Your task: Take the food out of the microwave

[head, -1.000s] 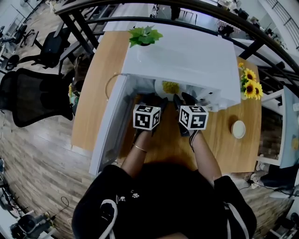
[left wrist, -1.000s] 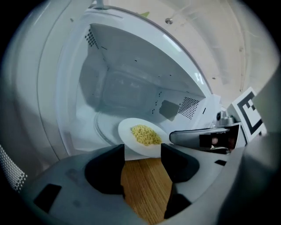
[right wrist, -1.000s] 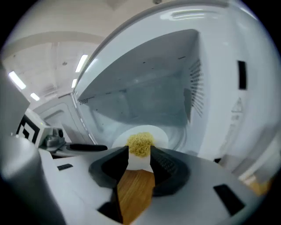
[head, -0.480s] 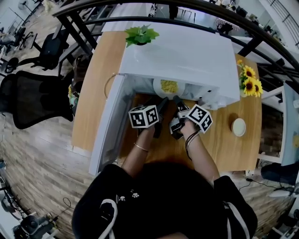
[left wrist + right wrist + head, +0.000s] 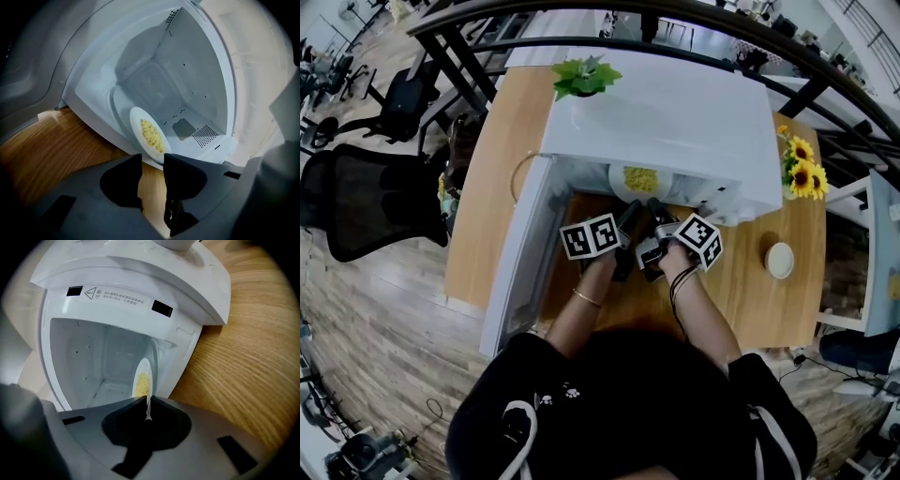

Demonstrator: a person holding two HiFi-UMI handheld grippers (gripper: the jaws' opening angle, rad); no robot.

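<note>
The only print that could be read stood on the microwave (image 5: pixel 140 273), on the white strip of its frame above the open cavity. There a warning label (image 5: pixel 115 297) began with a triangle sign (image 5: pixel 90 291) holding an exclamation mark. Beside it were the two characters 注意, and then two lines of print too small to read. The left marker cube (image 5: pixel 590 236) and the right marker cube (image 5: pixel 698 240) bore black-and-white square code patterns rather than letters.
</note>
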